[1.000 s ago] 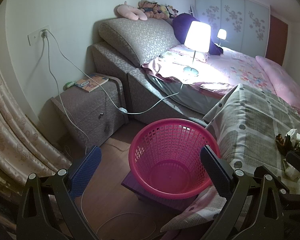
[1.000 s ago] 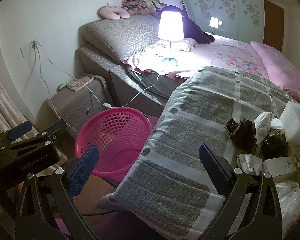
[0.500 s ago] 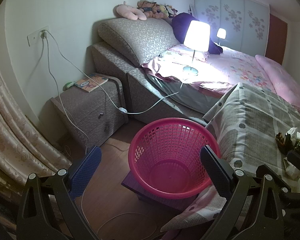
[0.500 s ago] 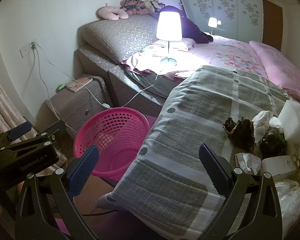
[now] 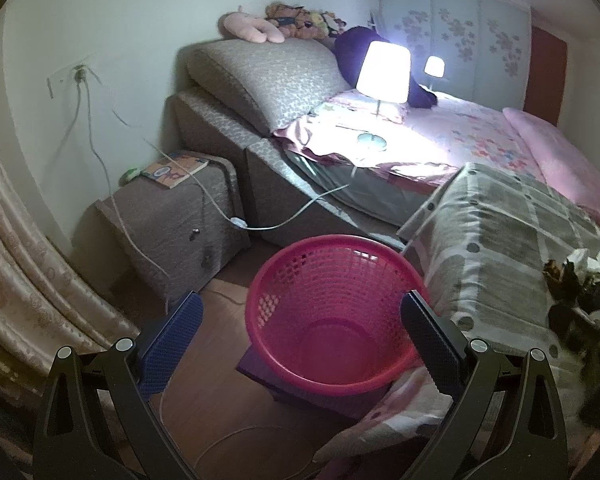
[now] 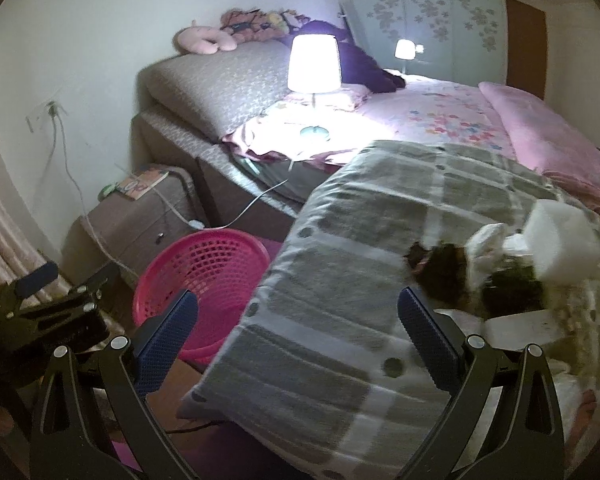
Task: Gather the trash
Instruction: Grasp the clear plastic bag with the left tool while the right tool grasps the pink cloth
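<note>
Pink basket (image 5: 332,320) on the wooden floor beside the bed, standing on a purple mat; I see nothing inside it. My left gripper (image 5: 300,332) hangs above it, jaws wide apart, holding nothing. My right gripper (image 6: 298,328) is also spread wide and empty, over the grey checked blanket (image 6: 360,280). Trash pile (image 6: 500,272) lies on that blanket ahead and right of the right gripper: dark crumpled pieces, white wrappers, a white box; blurred. Lit lamp (image 5: 384,72) stands on the bed. Nightstand (image 5: 172,220) by the wall, book on top.
</note>
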A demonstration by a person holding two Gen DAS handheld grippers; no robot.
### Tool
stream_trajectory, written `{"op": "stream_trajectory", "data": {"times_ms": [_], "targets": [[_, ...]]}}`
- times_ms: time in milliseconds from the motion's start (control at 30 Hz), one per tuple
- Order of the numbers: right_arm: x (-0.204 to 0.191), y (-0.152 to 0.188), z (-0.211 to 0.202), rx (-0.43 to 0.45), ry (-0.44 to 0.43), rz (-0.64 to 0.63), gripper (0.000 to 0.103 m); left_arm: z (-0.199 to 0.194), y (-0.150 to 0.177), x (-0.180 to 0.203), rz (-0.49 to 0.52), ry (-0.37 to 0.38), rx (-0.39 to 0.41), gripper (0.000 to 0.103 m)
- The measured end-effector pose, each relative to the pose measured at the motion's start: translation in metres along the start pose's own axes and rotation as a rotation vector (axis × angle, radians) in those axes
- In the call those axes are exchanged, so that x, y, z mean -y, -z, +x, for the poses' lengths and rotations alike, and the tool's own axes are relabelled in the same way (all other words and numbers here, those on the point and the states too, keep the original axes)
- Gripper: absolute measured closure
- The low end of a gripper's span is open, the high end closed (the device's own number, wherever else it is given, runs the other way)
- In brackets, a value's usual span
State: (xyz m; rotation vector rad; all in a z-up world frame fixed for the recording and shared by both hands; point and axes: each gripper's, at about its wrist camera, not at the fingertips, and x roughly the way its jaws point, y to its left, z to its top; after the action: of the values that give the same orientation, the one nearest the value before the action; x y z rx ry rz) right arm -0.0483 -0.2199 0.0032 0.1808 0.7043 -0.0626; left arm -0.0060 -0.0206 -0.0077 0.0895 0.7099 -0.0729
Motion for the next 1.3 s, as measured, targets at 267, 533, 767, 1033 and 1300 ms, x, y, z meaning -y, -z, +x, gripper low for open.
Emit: {"op": "stream_trajectory", "data": {"times_ms": [267,533,767,1033,1300], "targets": [[0.062,-0.004,-0.041,0.055,0.111,0.088,0.006,-0.005,0.011,0.034,0.103,0.102,-0.019,0.008],[0.139,0.011,-0.088,0.095,0.273,0.195,0.006,-0.026,0.026,0.093,0.264,0.283,-0.031,0.008],[0.186,0.043,-0.109,0.068,0.362,0.286,0.006,-0.052,0.036,0.158,0.399,0.506,-0.039,0.008],[0.223,0.071,-0.122,0.047,0.413,0.374,0.006,-0.073,0.057,0.233,0.562,0.686,-0.053,0.008],[0.236,0.092,-0.125,0.041,0.372,0.417,0.006,-0.048,0.069,0.273,0.610,0.686,-0.136,0.009]]}}
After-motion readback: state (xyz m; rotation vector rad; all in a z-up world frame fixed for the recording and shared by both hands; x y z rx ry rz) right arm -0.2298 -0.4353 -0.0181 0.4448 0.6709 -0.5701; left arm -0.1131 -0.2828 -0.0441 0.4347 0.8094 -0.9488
